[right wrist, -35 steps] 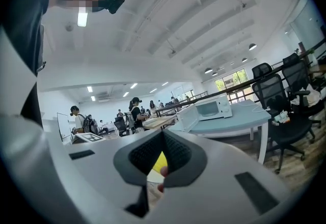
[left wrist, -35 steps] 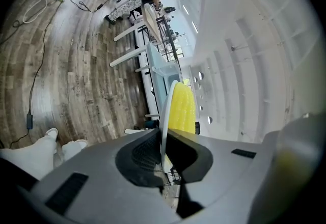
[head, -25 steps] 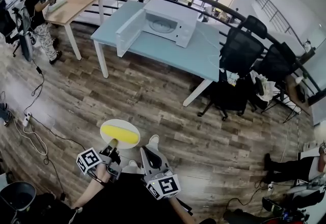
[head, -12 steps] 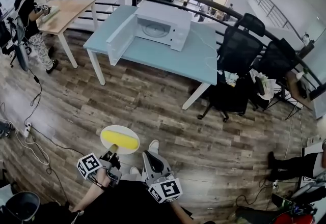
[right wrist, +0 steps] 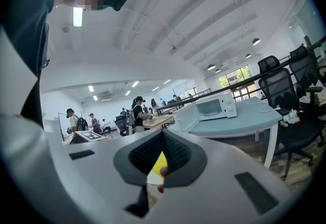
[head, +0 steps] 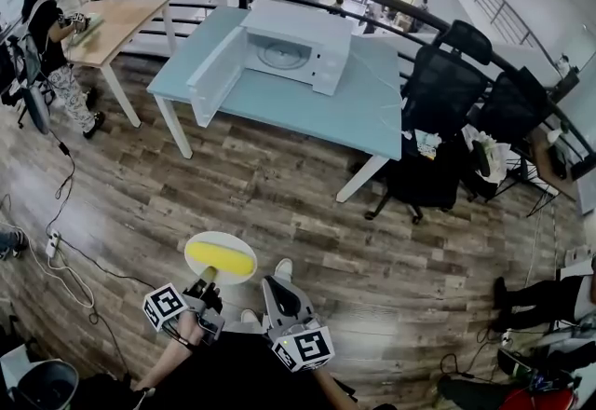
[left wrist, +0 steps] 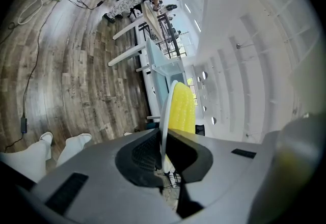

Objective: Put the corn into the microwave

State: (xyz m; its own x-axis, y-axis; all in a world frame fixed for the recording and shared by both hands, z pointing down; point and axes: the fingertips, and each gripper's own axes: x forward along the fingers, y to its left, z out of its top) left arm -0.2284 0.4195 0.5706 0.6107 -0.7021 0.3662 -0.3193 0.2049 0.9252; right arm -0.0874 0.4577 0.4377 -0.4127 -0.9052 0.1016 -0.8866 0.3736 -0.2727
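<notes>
Corn [head: 220, 256] on plate [head: 224, 239], rim in L tongs [head: 209, 275]; R tongs [head: 271, 282] prob. empty.

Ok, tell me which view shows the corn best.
Head view: the corn lies full length on its plate, uncovered. The left gripper view shows it foreshortened beside the plate's rim; the right gripper view only a yellow sliver.

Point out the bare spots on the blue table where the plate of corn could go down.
Widest bare stretch: the blue table's front strip, between the microwave and the near edge, running right toward the office chairs. The open door crowds the left front corner. The microwave's turntable is bare too.
</notes>
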